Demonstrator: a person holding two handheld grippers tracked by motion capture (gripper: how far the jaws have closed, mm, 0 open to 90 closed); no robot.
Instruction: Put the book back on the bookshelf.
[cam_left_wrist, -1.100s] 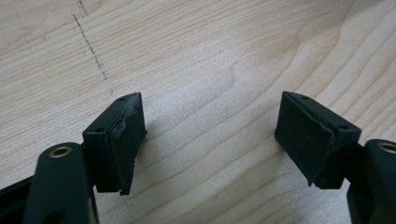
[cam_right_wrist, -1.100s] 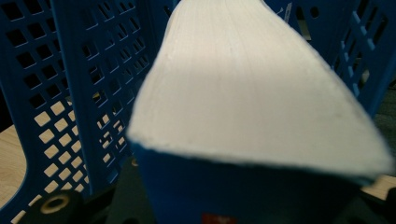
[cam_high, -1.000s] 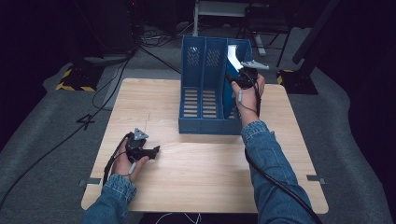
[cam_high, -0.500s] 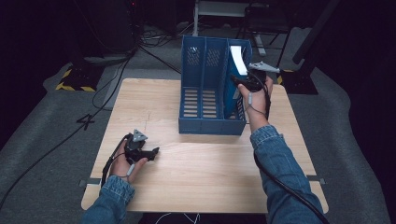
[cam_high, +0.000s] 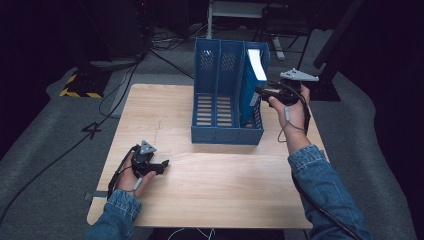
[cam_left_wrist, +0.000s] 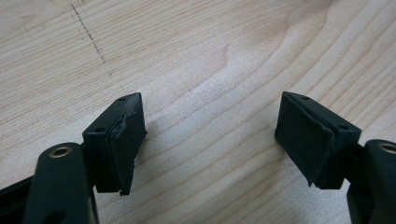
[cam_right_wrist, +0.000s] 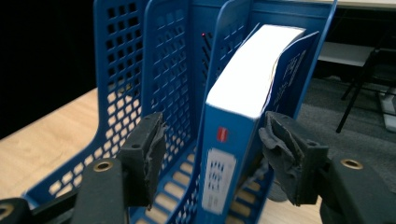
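A blue three-slot file rack (cam_high: 220, 135) stands at the back middle of the wooden table (cam_high: 225, 190). A blue book with white page edges (cam_high: 257, 65) stands tilted in its rightmost slot. My right gripper (cam_high: 258, 93) is at the rack's right front corner. In the right gripper view its jaws straddle the book's spine (cam_right_wrist: 219, 154) and the gripper (cam_right_wrist: 213, 128) is open; the left jaw is clear of the book and the right one is close against the cover. My left gripper (cam_high: 162, 165) rests on the table's near left, open (cam_left_wrist: 210, 112) over bare wood.
Cables (cam_high: 125, 85) run over the grey floor behind and to the left of the table. A black-and-yellow striped edge (cam_high: 77, 92) lies at the far left. A black stand base (cam_high: 327, 85) sits just beyond the table's right rear corner.
My right hand has drawn back a little toward me from the rack. The book stays in the rightmost slot. The left gripper has not moved.
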